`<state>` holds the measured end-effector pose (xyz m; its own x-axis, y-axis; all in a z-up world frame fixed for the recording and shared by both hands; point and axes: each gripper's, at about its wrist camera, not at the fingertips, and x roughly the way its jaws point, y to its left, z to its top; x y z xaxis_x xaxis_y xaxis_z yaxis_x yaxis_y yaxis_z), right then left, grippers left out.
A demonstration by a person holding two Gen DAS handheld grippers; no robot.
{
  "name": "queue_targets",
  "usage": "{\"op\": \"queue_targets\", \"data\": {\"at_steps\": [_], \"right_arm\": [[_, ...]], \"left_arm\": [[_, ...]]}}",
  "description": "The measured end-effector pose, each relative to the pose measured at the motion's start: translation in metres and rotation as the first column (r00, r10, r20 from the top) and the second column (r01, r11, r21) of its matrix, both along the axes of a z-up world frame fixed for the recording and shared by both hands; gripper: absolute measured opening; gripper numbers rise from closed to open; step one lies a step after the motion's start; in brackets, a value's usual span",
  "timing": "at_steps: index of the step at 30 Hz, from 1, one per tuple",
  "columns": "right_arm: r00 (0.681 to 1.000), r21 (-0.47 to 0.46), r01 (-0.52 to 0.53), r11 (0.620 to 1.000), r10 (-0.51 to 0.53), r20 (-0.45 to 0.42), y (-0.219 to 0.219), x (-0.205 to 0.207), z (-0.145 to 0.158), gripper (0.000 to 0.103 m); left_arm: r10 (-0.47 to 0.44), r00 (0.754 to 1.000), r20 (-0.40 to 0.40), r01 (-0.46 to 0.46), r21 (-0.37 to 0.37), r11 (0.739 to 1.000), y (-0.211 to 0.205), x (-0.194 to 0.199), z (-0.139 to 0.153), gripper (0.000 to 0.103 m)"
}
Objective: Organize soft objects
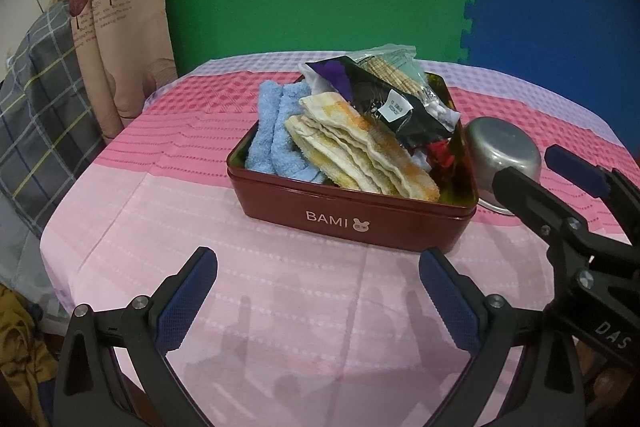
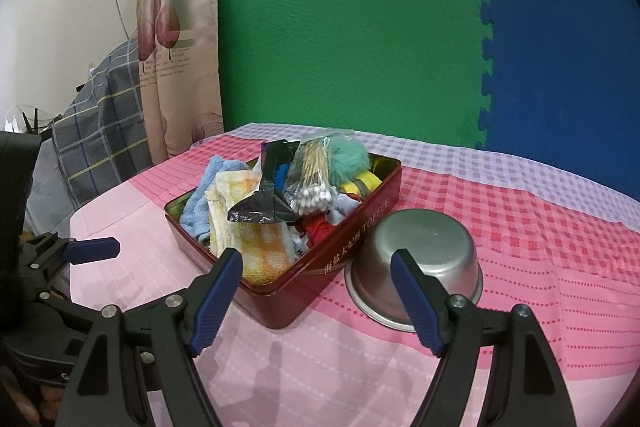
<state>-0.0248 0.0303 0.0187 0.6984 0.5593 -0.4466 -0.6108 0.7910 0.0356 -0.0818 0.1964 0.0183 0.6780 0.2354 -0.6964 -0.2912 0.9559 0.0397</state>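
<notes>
Nearest to me, my left gripper (image 1: 318,301) and my right gripper (image 2: 316,301) were both spread wide and held nothing, above the pink tablecloth (image 1: 280,307). Behind them the red tin (image 1: 352,215) was already full of towels (image 1: 360,155) and packets, so I judged the sorting nearly done. Only the right view showed the cotton swabs (image 2: 314,193) clearly, and the whole upturned metal bowl (image 2: 420,251) just beside the tin.

Folded blue towel (image 1: 276,131) and yellow-cream towel (image 1: 360,151) lie in the full red tin (image 1: 360,219).
</notes>
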Motion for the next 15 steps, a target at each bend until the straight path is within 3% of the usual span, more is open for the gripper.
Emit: {"op": "queue_targets", "data": {"at_steps": [15], "right_arm": [[1.0,-0.006,-0.005,1.0,0.005,0.002,0.0008,-0.0015,-0.0006,0.079]], "left_arm": [[0.009,1.0,-0.009,-0.009,0.005,1.0,0.0002,0.0019,-0.0032,0.1]]}}
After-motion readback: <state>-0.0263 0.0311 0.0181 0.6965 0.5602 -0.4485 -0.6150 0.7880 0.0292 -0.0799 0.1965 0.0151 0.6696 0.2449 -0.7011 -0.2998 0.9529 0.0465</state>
